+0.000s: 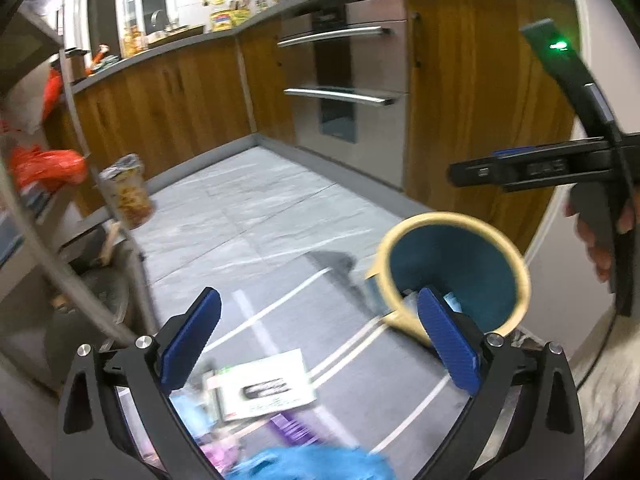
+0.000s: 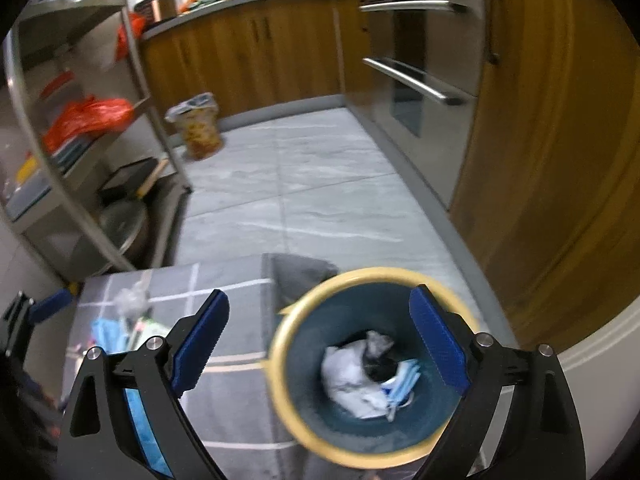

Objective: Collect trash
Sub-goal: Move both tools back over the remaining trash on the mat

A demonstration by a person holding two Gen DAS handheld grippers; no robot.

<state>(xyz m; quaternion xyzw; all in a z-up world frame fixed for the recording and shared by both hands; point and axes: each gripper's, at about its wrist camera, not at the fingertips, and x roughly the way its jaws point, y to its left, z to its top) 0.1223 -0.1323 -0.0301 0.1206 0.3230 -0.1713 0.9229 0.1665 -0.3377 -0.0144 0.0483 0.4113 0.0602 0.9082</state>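
Note:
A teal bin with a yellow rim (image 2: 374, 364) stands on the grey checked mat (image 2: 240, 328). Crumpled white paper (image 2: 352, 372) and a blue mask (image 2: 404, 380) lie inside it. My right gripper (image 2: 320, 324) hovers above the bin's left rim, open, nothing between its blue pads (image 2: 438, 344). My left gripper (image 1: 320, 316) is open and empty too, the bin (image 1: 452, 276) behind its right pad. Below it on the mat lie a white printed card (image 1: 266, 386), a purple item (image 1: 292, 428) and blue cloth (image 1: 312, 464). The right gripper's body (image 1: 560, 164) shows at the right edge.
Wooden cabinets (image 2: 552, 120) and a steel oven (image 2: 424, 60) line the right. A metal rack (image 2: 80, 120) with orange bags stands left. A lined yellow bin (image 2: 198, 128) sits on the grey tiles beside the rack. More litter (image 2: 128, 320) lies on the mat's left part.

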